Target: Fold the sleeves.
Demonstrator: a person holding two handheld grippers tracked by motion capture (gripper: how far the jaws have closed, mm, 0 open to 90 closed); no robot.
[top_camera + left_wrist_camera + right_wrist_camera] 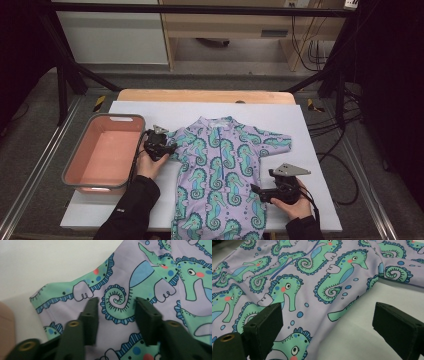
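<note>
- The table (pixel 310 210), under a white sheet, carries everything; black frame legs and loose cables stand around it.
- A lilac baby suit (pixel 220 170) printed with green seahorses lies flat in the middle of the sheet, zip up.
- A pink basin (pixel 102 152) with a grey rim sits just left of the suit, close behind the left hand.
- The right gripper (pixel 256 191) rests at the suit's right edge, jaws spread wide over cloth and sheet.
- The left gripper (pixel 172 148) sits on the suit's left sleeve (pixel 75 293), jaws half spread, cloth flat between them, not pinched.
</note>
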